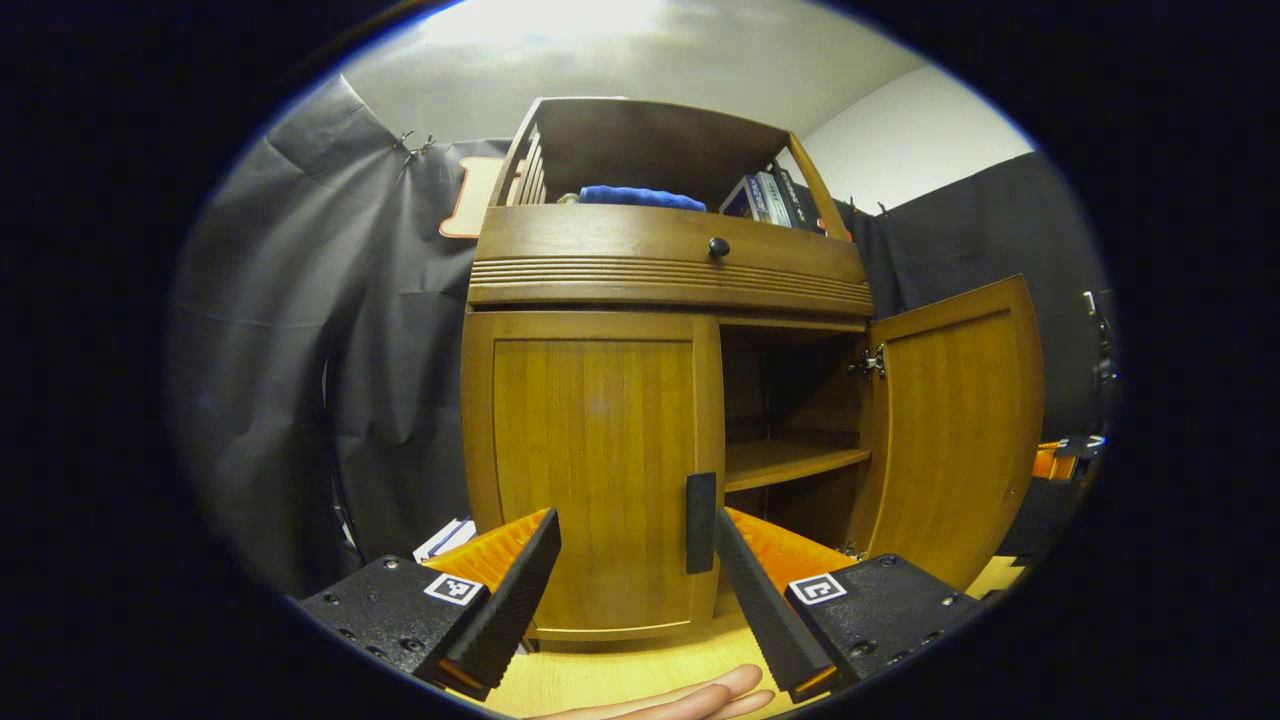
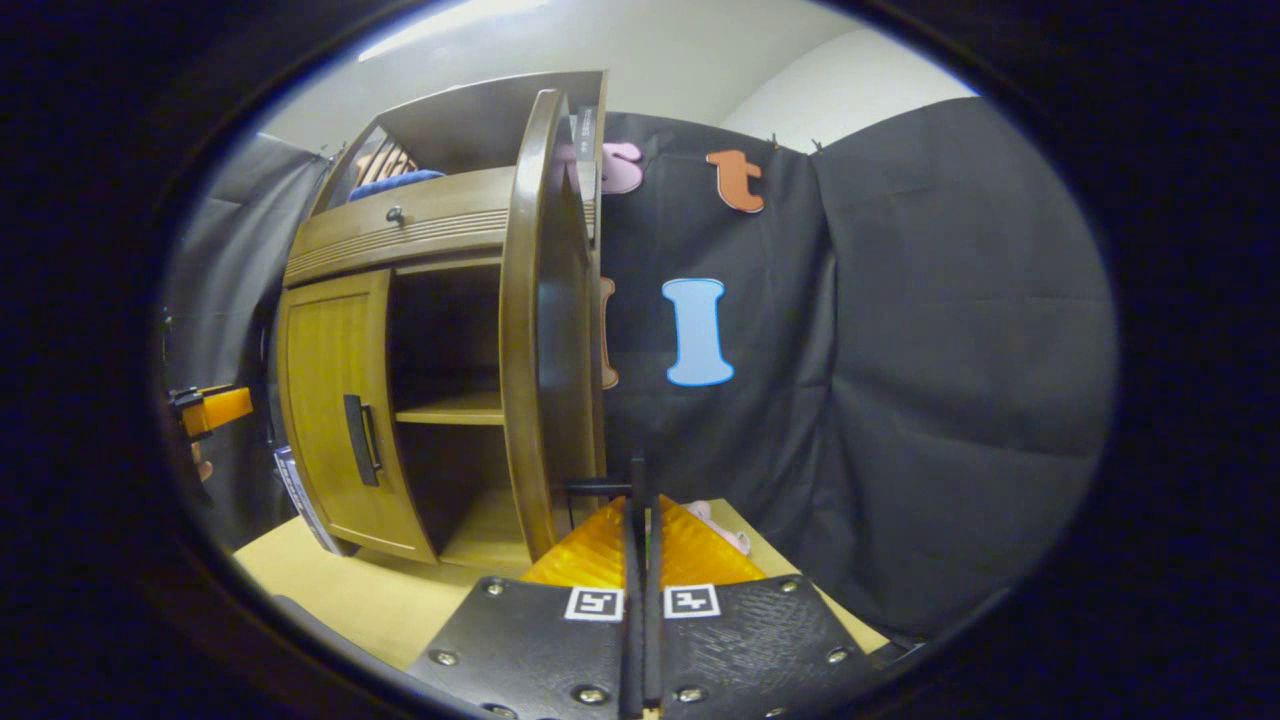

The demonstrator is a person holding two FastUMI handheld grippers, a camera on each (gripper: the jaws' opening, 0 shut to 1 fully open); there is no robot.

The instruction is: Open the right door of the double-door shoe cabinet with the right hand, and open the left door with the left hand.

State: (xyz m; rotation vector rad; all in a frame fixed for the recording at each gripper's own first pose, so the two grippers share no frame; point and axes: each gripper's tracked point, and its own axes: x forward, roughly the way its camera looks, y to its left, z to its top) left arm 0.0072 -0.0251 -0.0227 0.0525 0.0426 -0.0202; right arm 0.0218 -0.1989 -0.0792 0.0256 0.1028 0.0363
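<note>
Left gripper view: left gripper (image 1: 637, 560) spread wide just before closed left door (image 1: 592, 470), its handle (image 1: 700, 522) between the fingers, untouched | right door (image 1: 955, 425) swung open, centre-right | Right gripper view: right gripper (image 2: 641, 500) pinched together at the open door's edge (image 2: 530, 330), lower centre; grasp on its handle (image 2: 598, 489) unclear

Glossy wooden shoe cabinet (image 1: 600, 440), matt dark door handle (image 1: 700, 522), pale smooth wooden floor (image 1: 610, 675), blue cloth (image 1: 640, 197)
</note>
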